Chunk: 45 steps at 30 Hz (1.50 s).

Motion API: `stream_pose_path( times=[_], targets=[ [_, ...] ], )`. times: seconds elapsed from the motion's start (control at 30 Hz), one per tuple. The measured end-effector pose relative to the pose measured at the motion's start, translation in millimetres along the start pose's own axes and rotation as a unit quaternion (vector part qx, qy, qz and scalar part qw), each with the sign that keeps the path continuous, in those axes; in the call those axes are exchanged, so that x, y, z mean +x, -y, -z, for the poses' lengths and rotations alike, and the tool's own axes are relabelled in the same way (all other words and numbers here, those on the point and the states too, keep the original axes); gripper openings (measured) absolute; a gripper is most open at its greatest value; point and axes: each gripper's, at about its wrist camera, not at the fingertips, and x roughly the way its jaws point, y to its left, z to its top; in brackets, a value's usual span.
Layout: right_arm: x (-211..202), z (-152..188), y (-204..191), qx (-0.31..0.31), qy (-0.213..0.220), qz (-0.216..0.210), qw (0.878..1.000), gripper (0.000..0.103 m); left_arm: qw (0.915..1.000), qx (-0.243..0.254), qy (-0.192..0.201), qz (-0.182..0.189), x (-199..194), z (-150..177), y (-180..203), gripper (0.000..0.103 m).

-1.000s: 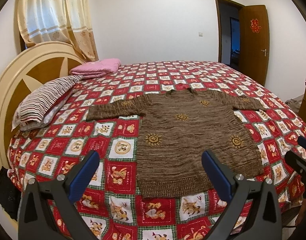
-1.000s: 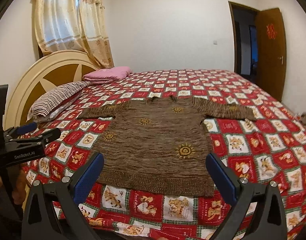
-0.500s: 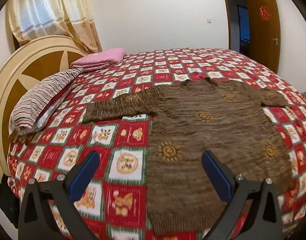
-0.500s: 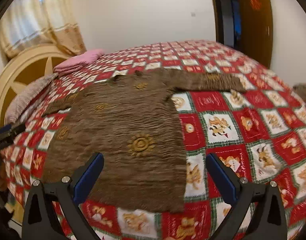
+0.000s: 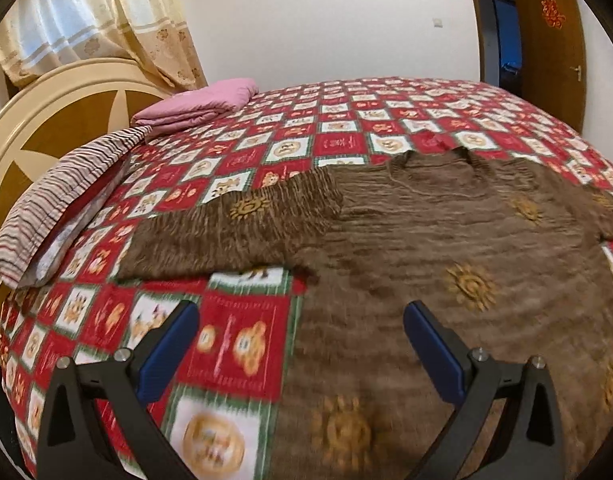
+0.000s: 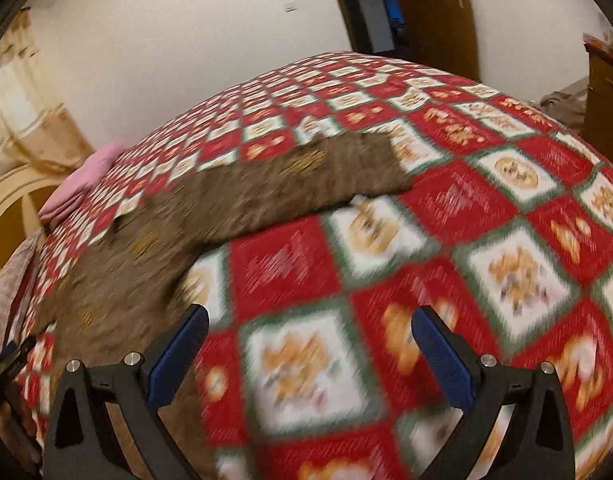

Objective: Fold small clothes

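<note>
A brown knit sweater with yellow sun motifs lies flat on the bed, sleeves spread out. My left gripper is open and empty, low over the sweater's left side edge below its left sleeve. My right gripper is open and empty, low over the bedspread just right of the sweater body, in front of the right sleeve. The right wrist view is blurred by motion.
The bed has a red, white and green checked bedspread. A striped pillow and a folded pink cloth lie by the round headboard. A wooden door stands open at the back right. A wooden cabinet stands to the right.
Both grippers have moved forward and down toward the bed. The left has neared the sweater's left side; the right has swung out past the sweater's right edge. Both stay open.
</note>
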Motion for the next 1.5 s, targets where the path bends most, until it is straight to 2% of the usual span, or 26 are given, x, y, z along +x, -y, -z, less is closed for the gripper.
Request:
stream_pose_path(
  times=[0.07,0.17,0.33,0.4,0.43,0.6,0.73,0.83,0.87,0.9,1.2,1.5],
  targets=[
    [14.6,-16.3,9.5,0.009,0.000,0.005,1.000,0.100,0.9999,0.001,-0.010,-0.005,17.3,-7.9,2.6,0.103],
    [41.9,-45.6,26.1,0.024,0.000,0.017,1.000,0.091,0.9995,-0.006,-0.030,-0.008,43.7,-18.8,1.6,0.103],
    [79.7,-84.2,45.5,0.035,-0.003,0.039,0.999,0.086,0.9981,-0.022,-0.052,-0.023,75.7,-29.2,-4.2,0.103],
    [93.5,-97.1,50.4,0.030,-0.006,0.049,0.998,0.076,0.9976,-0.025,-0.058,-0.029,86.7,-32.9,-4.9,0.103],
    [101.5,-103.7,52.5,0.029,-0.011,0.046,0.998,0.075,0.9972,-0.027,-0.062,-0.030,92.3,-34.6,-5.1,0.103],
    [130.2,-121.7,56.2,0.017,-0.029,0.058,0.998,0.069,0.9946,-0.045,-0.091,-0.020,111.7,-32.1,-7.9,0.103],
    [145.0,-120.6,55.7,0.000,-0.038,0.069,0.997,0.059,0.9928,-0.064,-0.100,-0.006,115.9,-29.6,-11.7,0.103],
    [145.4,-120.8,50.7,-0.023,-0.041,0.070,0.996,0.035,0.9915,-0.068,-0.111,0.005,121.1,-28.1,-10.8,0.103],
    [143.0,-122.0,49.9,-0.022,-0.043,0.054,0.997,0.016,0.9909,-0.072,-0.114,0.010,122.5,-27.5,-12.2,0.103],
    [142.5,-124.2,48.8,-0.020,-0.048,0.043,0.998,0.011,0.9903,-0.078,-0.114,0.014,123.4,-27.1,-13.6,0.103],
    [96.2,-143.5,-5.2,-0.055,0.000,0.025,0.998,0.011,0.9894,-0.094,-0.106,0.031,122.3,-23.5,-19.9,0.103],
    [45.8,-159.3,-98.9,-0.136,0.047,0.000,0.990,0.010,0.9892,-0.100,-0.100,0.038,121.4,-22.5,-22.6,0.103]
  ],
)
